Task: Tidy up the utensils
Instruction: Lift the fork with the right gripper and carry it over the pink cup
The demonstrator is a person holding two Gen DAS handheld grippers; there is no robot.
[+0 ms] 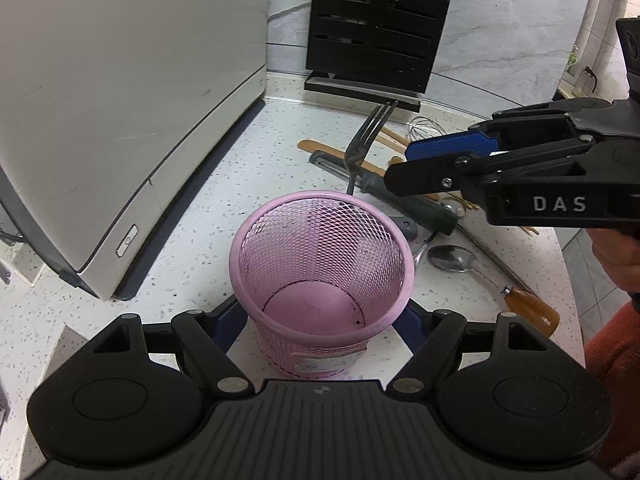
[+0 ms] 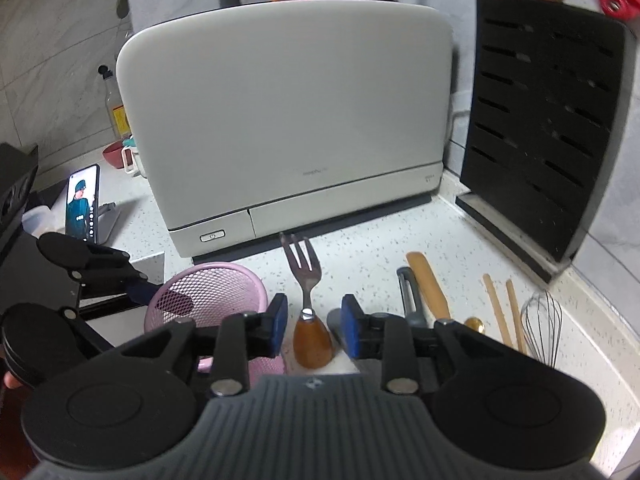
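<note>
Right wrist view: right gripper jaws parted, fork between the pads, untouched. Left gripper clamps the pink mesh cup at the bench's near edge. Remaining utensils crowd the right edge; open bench beside the toaster.

**A home kitchen corner**

A white speckled bench meets grey marble-look wall tiles. Against the wall stands a pale countertop appliance with a power button, and beside it a black slotted knife block. Cooking tools lie loose on the bench: a whisk, a wooden spatula, a peeler and a spoon. A sauce bottle and a phone on a stand sit further off.
</note>
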